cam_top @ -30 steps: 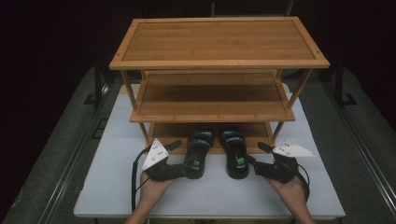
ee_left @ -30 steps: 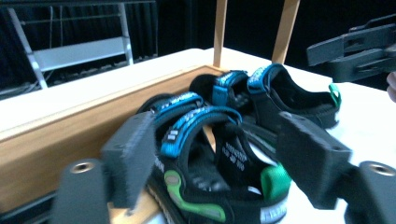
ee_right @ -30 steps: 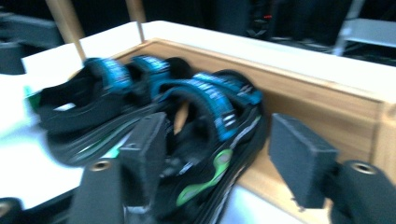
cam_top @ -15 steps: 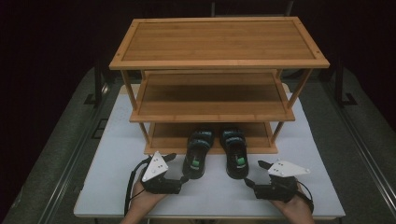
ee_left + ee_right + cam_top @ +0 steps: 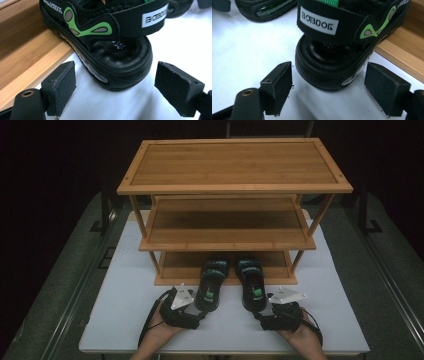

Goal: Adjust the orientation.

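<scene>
Two black sandals with green trim lie side by side, toes on the bottom shelf of a bamboo rack [image 5: 226, 242], heels on the white table. My left gripper [image 5: 199, 314] [image 5: 116, 82] sits just behind the left sandal [image 5: 211, 285] [image 5: 117, 50]. It is open; its jaws have just been opening, and the pads [image 5: 62, 85] flank the heel without touching. My right gripper [image 5: 263, 316] [image 5: 329, 80] is likewise open behind the right sandal [image 5: 251, 282] [image 5: 332, 55]. Its jaws have also just been opening, and its pads [image 5: 279, 85] stand apart from that heel.
The three-tier rack stands at the middle and back of the table [image 5: 120, 305], its upper shelves bare. Its bottom ledge [image 5: 27, 62] runs beside the left sandal. Dark floor and rails lie on either side of the table. Cables trail from both grippers.
Both hands have drawn back toward the near table edge and sunk lower. The grippers, earlier beside the sandals' heels, now sit behind them with wider jaws.
</scene>
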Demonstrator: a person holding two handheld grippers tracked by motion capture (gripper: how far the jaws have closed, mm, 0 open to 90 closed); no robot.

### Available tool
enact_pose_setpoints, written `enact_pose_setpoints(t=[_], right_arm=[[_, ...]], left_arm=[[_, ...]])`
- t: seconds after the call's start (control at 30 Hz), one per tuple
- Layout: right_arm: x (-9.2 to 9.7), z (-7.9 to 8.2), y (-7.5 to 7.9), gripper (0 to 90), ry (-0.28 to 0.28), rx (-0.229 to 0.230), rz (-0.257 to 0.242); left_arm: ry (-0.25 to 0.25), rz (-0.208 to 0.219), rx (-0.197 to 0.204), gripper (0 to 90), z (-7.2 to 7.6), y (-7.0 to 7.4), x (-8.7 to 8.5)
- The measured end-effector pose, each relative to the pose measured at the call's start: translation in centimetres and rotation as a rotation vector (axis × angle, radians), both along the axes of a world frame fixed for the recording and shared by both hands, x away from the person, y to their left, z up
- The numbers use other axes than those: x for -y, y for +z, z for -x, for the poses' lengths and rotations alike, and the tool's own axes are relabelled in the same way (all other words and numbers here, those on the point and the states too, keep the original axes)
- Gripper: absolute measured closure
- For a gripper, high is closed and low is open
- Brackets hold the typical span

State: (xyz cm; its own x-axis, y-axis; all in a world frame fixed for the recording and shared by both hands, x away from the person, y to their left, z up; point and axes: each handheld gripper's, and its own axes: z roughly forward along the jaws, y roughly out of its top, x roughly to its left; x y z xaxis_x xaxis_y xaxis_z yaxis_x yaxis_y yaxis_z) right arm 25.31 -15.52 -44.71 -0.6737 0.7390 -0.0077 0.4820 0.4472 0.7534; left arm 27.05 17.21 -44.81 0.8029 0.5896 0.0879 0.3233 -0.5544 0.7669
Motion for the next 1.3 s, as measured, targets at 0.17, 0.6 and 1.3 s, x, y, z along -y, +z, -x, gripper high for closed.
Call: enact_pose_setpoints(t=[0.17, 0.6, 1.3], right_arm=[[-0.3, -0.6, -0.2, 22.6, -0.001, -0.003, 0.016], [0.2, -1.5, 1.3, 24.6, 0.038, -0.022, -0.031], [-1.4, -3.6, 1.8, 26.1, 0.022, -0.006, -0.05]], left_arm=[[-0.03, 0.015, -0.048, 22.9, -0.6, -0.1, 0.1], [-0.038, 0.054, -0.043, 26.5, -0.9, 0.8, 0.4], [-0.008, 0.095, -0.022, 29.0, -3.3, 1.1, 2.4]])
